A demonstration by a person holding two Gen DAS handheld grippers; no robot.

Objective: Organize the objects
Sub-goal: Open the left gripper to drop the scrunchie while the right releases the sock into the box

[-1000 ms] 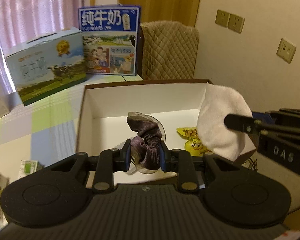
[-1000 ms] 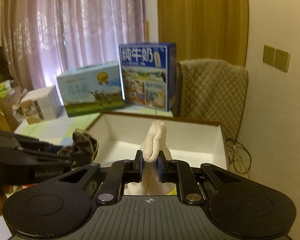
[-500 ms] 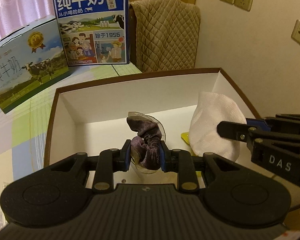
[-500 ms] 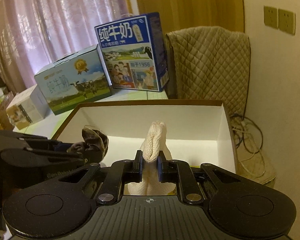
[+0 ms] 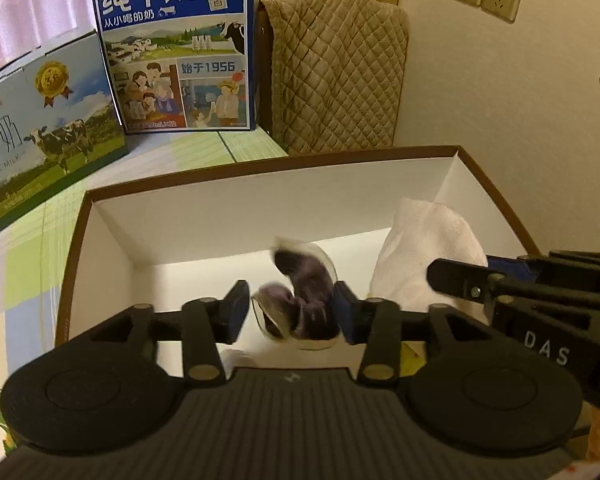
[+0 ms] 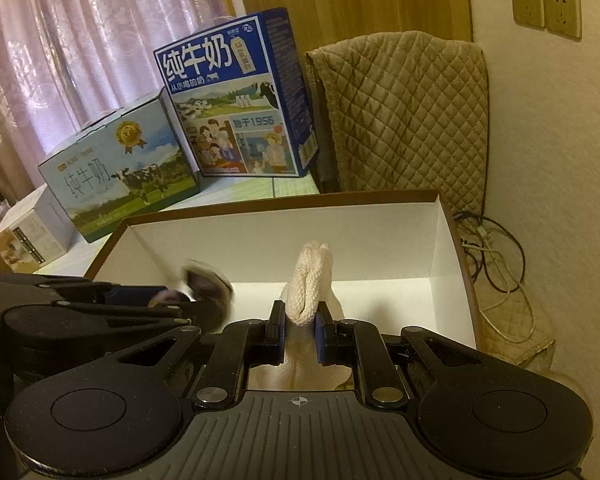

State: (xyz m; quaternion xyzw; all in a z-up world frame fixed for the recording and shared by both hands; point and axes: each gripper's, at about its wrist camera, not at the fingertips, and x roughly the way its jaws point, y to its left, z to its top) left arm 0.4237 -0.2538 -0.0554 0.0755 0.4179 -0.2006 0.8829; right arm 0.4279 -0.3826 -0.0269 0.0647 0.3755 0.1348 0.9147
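A brown-rimmed box with white inner walls (image 5: pixel 240 216) (image 6: pixel 380 232) lies open below both grippers. My left gripper (image 5: pixel 290 310) has its fingers spread, and the dark purple scrunchie in clear wrap (image 5: pixel 300 300) (image 6: pixel 208 286) sits blurred between them, loose from the left pad. My right gripper (image 6: pixel 300 322) is shut on a folded white towel (image 6: pixel 310 280) (image 5: pixel 424 256) that hangs over the box's right half. The right gripper also shows at the right of the left wrist view, in front of the towel.
A blue milk carton box (image 5: pixel 172 48) and a light-blue milk box (image 5: pixel 40 128) stand behind the open box on a checked tablecloth (image 5: pixel 16 264). A quilted chair back (image 6: pixel 404 116) and cables (image 6: pixel 496 256) are at the right wall. A yellow packet edge (image 5: pixel 414 356) lies inside the box.
The left gripper's fingers have spread apart and the scrunchie has come loose between them. Both grippers have moved further over the box. The right gripper still grips the towel.
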